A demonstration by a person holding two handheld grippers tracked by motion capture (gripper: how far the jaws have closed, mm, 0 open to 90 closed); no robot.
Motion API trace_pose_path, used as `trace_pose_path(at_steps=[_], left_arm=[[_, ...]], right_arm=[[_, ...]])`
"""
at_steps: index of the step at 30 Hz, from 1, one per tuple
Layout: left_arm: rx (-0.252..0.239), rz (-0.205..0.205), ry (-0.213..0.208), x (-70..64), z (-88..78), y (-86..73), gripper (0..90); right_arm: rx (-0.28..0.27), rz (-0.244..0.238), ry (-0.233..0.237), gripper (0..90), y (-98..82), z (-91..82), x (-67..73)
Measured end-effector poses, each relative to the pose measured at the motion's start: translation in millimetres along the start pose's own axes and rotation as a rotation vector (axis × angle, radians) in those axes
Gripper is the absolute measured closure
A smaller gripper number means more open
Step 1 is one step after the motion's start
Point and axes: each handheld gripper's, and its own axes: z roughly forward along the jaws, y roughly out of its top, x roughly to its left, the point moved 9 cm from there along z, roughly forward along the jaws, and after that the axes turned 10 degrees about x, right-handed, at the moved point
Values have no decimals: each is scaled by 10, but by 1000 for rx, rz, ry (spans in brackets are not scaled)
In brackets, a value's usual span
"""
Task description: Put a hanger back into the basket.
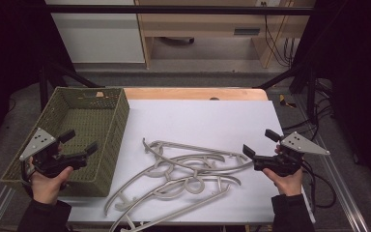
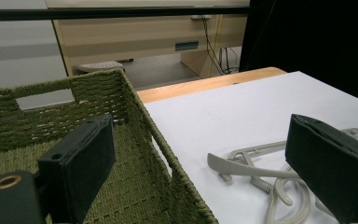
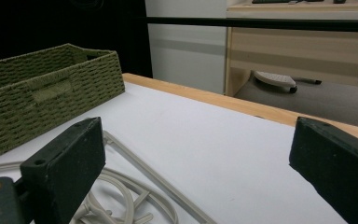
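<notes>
On the white table lies a loose pile of grey plastic hangers, tangled together in front of the person, between the two hands. Their long axes run mostly across the table, from the lower left up to the right, so one end of the pile points toward the right gripper. This gripper is at the right end of the pile, very near the tips of the hangers, with its jaws spread wide and nothing between them; in the right gripper view the hangers pass low and to the left of the jaws. The left gripper is over the near right part of the green woven basket, also with its jaws released and empty, and the hangers lie to its right, beyond the basket wall. I judge that the right hand is closer to the pile, so it could take a hanger by moving a little left and down, closing across the thin bar and not along it.
</notes>
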Motion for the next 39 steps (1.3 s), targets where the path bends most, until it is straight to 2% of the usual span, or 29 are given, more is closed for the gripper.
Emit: trace_pose_path(at_steps=[10, 14, 17, 19, 20, 22, 23, 24, 33, 39], left_arm=[[7, 6, 8, -8, 21, -18, 79], [11, 7, 13, 12, 17, -29, 78], [16, 9, 14, 22, 17, -38, 78], [19, 9, 15, 23, 26, -44, 78], [21, 10, 15, 24, 32, -47, 78], [27, 12, 14, 20, 41, -56, 79], [29, 15, 14, 19, 44, -58, 78], [30, 15, 15, 19, 46, -60, 78], [36, 17, 11, 12, 55, -64, 77], [43, 18, 11, 24, 61, -72, 77]], right_arm=[[3, -7, 4, 41, 0, 1, 11], [38, -29, 7, 45, -21, 33, 39], [87, -48, 39, 56, -68, 124, 134], [120, -72, 45, 62, -108, 189, 183], [120, -72, 45, 62, -108, 189, 183], [146, -80, 70, 68, -143, 252, 248], [176, -99, 81, 74, -178, 311, 311], [176, -99, 81, 74, -178, 311, 311], [302, -153, 132, 109, -359, 577, 568], [373, -164, 145, 166, -499, 723, 607]])
